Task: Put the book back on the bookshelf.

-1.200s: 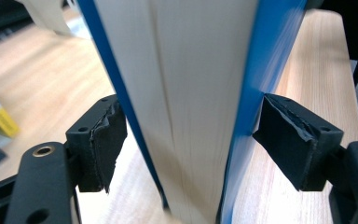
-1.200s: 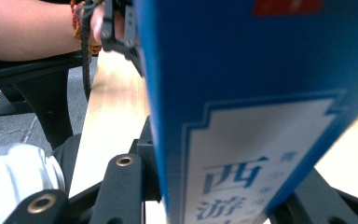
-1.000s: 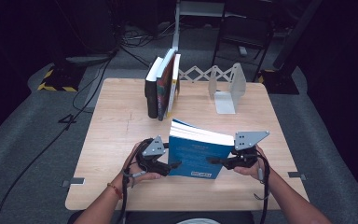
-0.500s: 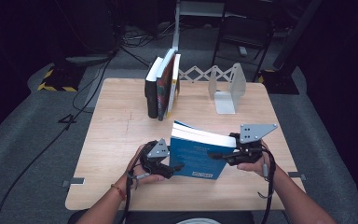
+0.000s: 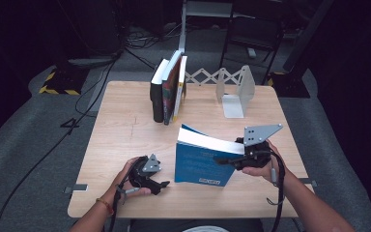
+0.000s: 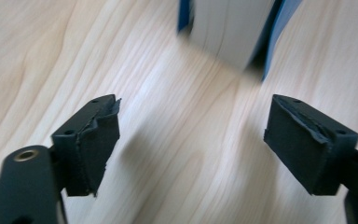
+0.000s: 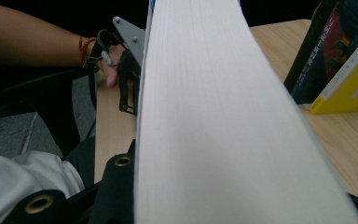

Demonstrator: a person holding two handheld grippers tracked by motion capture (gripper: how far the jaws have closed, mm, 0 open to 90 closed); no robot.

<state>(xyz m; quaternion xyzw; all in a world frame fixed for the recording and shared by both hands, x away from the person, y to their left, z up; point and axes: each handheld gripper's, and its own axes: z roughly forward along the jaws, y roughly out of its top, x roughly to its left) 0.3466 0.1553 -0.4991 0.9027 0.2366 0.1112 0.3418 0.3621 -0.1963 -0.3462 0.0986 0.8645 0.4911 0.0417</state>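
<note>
- Right gripper (image 5: 222, 159) is clamped on the blue book (image 5: 204, 157), its jaws pinching the book's right side; in the right gripper view the white page block (image 7: 205, 116) runs up between them.
- Standing on its lower edge and tilted, the blue book sits near the front edge of the desk (image 5: 125, 121), a little right of the middle, with its cover toward the person.
- Left gripper (image 5: 166, 184) rests low at the front left of the desk, just beside the book's left edge and not touching it.
- Its jaws have just been opening and stand wide apart with only bare wood between them; in the left gripper view the book (image 6: 233, 28) lies ahead of the pads (image 6: 93, 140), clear of them.
- At the back edge, a few books (image 5: 169, 89) lean together left of the middle, and a white bookend (image 5: 234, 92) stands to their right, well apart from the blue book.
</note>
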